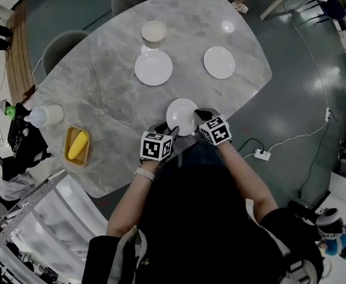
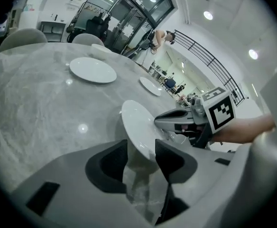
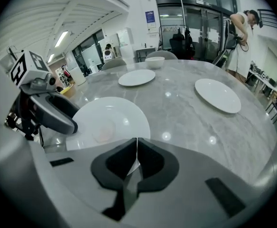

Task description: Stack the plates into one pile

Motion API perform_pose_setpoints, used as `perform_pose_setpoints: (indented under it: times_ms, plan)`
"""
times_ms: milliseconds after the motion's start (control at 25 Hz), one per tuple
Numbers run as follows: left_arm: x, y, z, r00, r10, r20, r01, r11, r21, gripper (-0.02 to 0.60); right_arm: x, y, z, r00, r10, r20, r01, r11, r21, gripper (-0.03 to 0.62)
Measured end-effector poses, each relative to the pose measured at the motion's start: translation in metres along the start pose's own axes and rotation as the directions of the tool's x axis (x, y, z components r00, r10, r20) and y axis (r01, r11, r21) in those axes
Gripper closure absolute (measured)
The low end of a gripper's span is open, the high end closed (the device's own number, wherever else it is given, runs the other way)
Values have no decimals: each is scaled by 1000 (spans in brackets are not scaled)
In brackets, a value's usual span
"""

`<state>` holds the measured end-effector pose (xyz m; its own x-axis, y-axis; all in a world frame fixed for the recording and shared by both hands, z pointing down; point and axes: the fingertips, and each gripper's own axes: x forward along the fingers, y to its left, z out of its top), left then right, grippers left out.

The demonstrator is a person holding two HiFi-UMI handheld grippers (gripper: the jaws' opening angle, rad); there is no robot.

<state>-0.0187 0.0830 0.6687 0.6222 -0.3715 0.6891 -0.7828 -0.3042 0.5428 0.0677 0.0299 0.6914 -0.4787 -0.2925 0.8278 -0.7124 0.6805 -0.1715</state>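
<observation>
**Near plate pinched by the right hand, left fingers standing wide about its rim**

We are holding the nearest white round plate (image 1: 182,113) at the near edge of the grey marbled surface (image 1: 102,87). The right gripper (image 3: 134,158) is pinching its rim at about 4 o'clock, fingers closed flat on the thin edge. The left gripper (image 2: 141,156) is straddling the rim at about 7 o'clock. Its fingers are spread wide, with the edge between them and a gap showing on each side, so we are judging that the left is not gripping. In the left gripper view the plate is tilting up on edge rather than lying flat.

The coming move is turning on where the other two plates lie. In the head view, the second white plate (image 1: 153,67) is lying flat at 11 o'clock from the held plate. The third white plate (image 1: 219,62) is lying flat at 1 o'clock. Both are well apart from the held plate and from each other. We are judging the 1 o'clock plate the easier drop for the right hand, since it lies on that hand's side.

A beige round bowl (image 1: 154,32) is standing just beyond the 11 o'clock plate, at its 12 o'clock, and we are seeing nothing in it. A yellow rectangular tray (image 1: 70,132), off at 8 o'clock, is holding one yellow oblong thing (image 1: 78,145).
</observation>
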Motion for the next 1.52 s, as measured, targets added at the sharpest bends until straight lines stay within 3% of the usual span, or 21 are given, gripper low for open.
perform_pose_setpoints:
  times_ms: [400, 680, 840, 1160, 1520]
  plan:
    - [4, 5, 13, 1000, -10, 16, 10, 1000, -2, 469, -5, -1, -1, 999, -9, 31, 8, 999, 46, 576]
    - [7, 15, 33, 999, -3, 35, 6, 996, -85, 517, -8, -6, 4, 999, 31, 39, -35, 995, 99, 576]
    - [4, 20, 49, 996, 4, 87, 8, 989, -146, 538, -10, -13, 13, 997, 54, 50, -59, 994, 97, 576]
    - [-1, 36, 81, 980, 1, 197, 62, 946, -317, 563, -8, -32, 41, 994, 97, 50, -100, 993, 60, 576]
    - [-5, 68, 127, 950, 82, 302, 57, 904, -423, 563, -5, -59, 55, 992, 124, 7, -124, 992, 17, 576]
